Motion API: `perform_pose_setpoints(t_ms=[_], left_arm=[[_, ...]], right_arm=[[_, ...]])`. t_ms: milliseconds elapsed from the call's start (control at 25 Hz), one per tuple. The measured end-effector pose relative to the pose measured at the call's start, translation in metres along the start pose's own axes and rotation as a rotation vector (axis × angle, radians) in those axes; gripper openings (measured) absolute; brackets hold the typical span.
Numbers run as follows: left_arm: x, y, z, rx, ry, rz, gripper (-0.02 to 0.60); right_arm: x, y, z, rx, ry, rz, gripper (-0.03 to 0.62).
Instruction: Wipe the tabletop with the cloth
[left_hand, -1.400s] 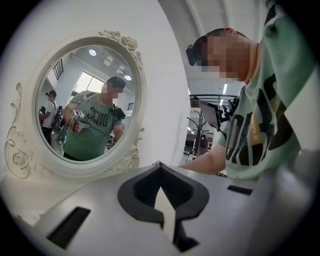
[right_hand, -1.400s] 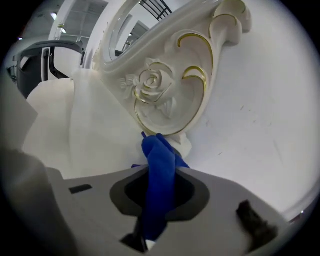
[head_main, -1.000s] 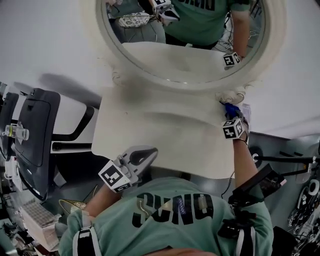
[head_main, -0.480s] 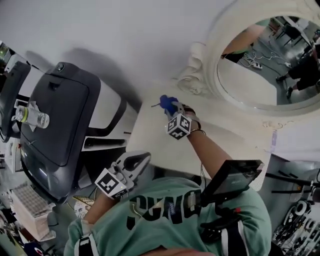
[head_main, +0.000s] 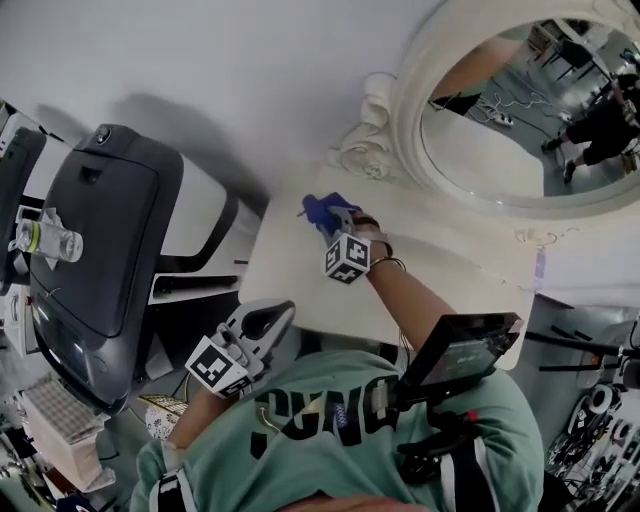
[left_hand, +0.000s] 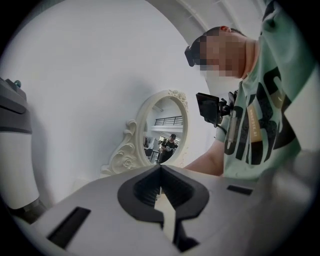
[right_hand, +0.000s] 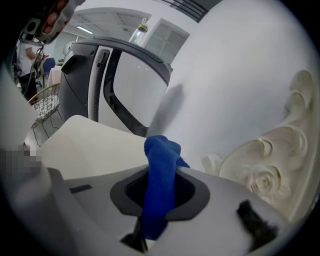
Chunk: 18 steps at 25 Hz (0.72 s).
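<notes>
Cloth (right_hand: 160, 165), blue, clamped in right gripper (right_hand: 160, 192) over tabletop (head_main: 300, 270), at far corner beside mirror (head_main: 480, 130) frame. Left gripper (left_hand: 161, 170) closed, empty, just off tabletop's near edge.

Table (head_main: 300, 280) sits mid-frame in the head view, and the mirror (head_main: 420, 150) stands on its far edge at upper right, backed against the wall (head_main: 230, 60). Left of the table, there's the machine (head_main: 100, 240), and a bottle (head_main: 40, 238) at far left. Right gripper (head_main: 322, 215) is over the table's far-left corner, just below the mirror's scrolled foot, with the cloth (head_main: 330, 205) pinched between its jaws. Left gripper (head_main: 283, 310) is lower down, at the table's near edge, left of centre.
</notes>
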<state>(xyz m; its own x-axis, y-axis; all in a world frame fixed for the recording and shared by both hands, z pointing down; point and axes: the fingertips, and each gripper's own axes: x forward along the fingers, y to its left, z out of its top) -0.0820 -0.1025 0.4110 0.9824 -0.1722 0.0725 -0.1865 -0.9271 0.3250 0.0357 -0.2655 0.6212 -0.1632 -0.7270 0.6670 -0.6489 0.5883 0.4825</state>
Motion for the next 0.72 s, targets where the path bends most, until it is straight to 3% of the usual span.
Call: perform_pose_setpoints(t_ms=[200, 520, 720], left_arm=[[0.080, -0.075, -0.011, 0.040, 0.045, -0.080, 0.005], [0.224, -0.238, -0.038, 0.056, 0.087, -0.211, 0.005], [0.270, -0.308, -0.050, 0.076, 0.109, -0.254, 0.005]], right_arm=[[-0.075, -0.025, -0.115, 0.170, 0.036, -0.038, 0.061], [-0.266, -0.063, -0.388, 0.331, 0.160, -0.193, 0.061], [-0.353, -0.071, -0.499, 0.465, 0.217, -0.272, 0.061]])
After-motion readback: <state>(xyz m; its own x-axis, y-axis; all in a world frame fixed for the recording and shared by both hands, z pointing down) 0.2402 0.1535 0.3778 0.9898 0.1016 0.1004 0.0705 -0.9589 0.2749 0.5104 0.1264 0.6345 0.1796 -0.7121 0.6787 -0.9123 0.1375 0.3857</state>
